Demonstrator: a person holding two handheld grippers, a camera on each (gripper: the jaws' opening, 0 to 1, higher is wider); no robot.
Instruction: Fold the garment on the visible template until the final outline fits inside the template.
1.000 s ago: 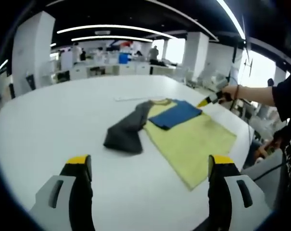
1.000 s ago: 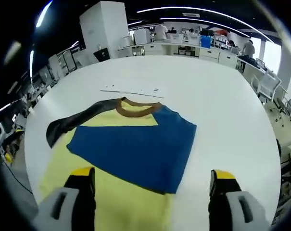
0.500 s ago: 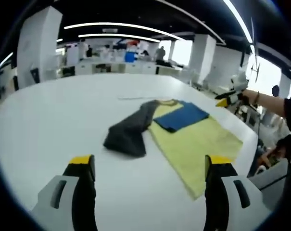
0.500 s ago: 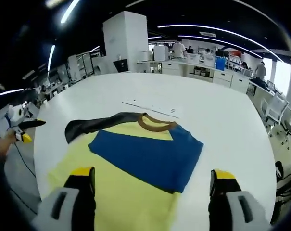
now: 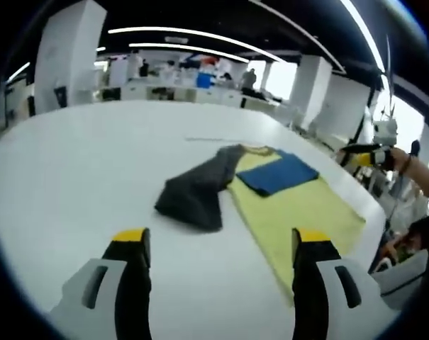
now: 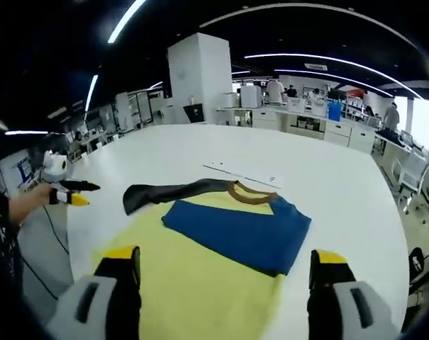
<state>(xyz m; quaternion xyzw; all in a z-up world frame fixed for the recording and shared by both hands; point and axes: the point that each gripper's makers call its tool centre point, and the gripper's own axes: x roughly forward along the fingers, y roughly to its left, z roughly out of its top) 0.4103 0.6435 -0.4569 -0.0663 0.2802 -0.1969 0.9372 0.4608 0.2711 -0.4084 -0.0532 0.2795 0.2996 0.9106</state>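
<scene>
In the left gripper view, the left tool (image 5: pixel 219 248) is seen released, its two yellow-tipped jaws standing well apart above bare white surface (image 5: pixel 72 177), with nothing between them. Ahead of the jaws, the garment (image 5: pixel 292 205) is laid flat on the surface: a yellow body, a dark grey sleeve (image 5: pixel 193 195) bunched out to its left, and a blue sleeve (image 5: pixel 278 173) folded over the upper part of the yellow body. A brown collar (image 5: pixel 255 149) is seen at the far end, and a thin white strip (image 5: pixel 207 139) lies on the surface just beyond it. At the right edge, the right tool (image 5: pixel 363 154) is held in a hand, off the garment and past the edge of the surface; whether its jaws are apart cannot be told there.

In the right gripper view, the left tool (image 6: pixel 72 193) is seen at the far left, held in a hand beside the surface. The right tool (image 6: pixel 223 270) is released, its jaws spread wide and empty, above the near yellow part of the garment (image 6: pixel 193 283). The grey sleeve (image 6: pixel 164 193) stretches left from the collar (image 6: pixel 253 195), and the blue sleeve (image 6: pixel 246 230) lies folded across the body. No template outline can be made out under the garment.
</scene>
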